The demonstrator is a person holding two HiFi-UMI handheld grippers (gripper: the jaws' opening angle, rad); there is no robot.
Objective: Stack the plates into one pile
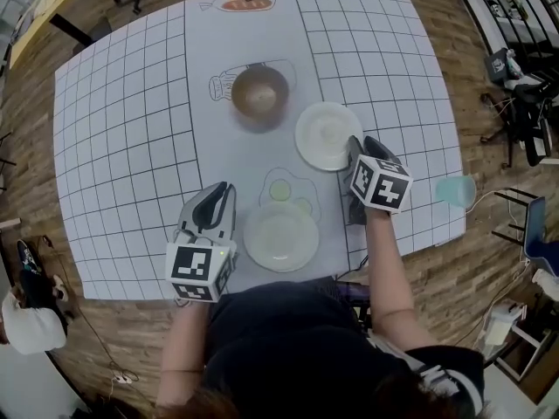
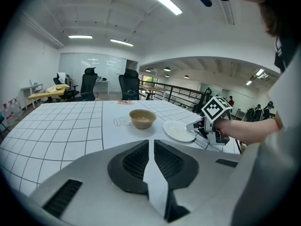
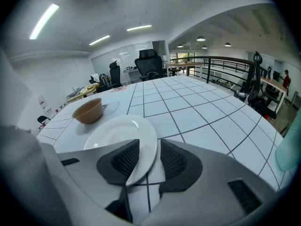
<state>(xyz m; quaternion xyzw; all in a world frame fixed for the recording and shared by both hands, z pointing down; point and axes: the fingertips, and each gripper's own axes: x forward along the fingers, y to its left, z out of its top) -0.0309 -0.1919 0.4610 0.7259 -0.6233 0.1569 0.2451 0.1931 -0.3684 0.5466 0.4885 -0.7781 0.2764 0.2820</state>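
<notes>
Gridded table (image 1: 122, 147): right gripper (image 3: 149, 144), jaws parted astride plate (image 1: 327, 135) beside bowl (image 1: 259, 92); left gripper (image 2: 151, 144) a slit apart, empty. Next, likely: pinch, lift onto second plate (image 1: 280, 236).

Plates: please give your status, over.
Left tool empty, jaws slightly apart. Right tool open round far plate rim. Near plate waits on table. Bowl off to the side.

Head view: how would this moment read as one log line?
left gripper: open, empty | right gripper: open around far plate rim | near plate: alone on table | stack: not started
</notes>
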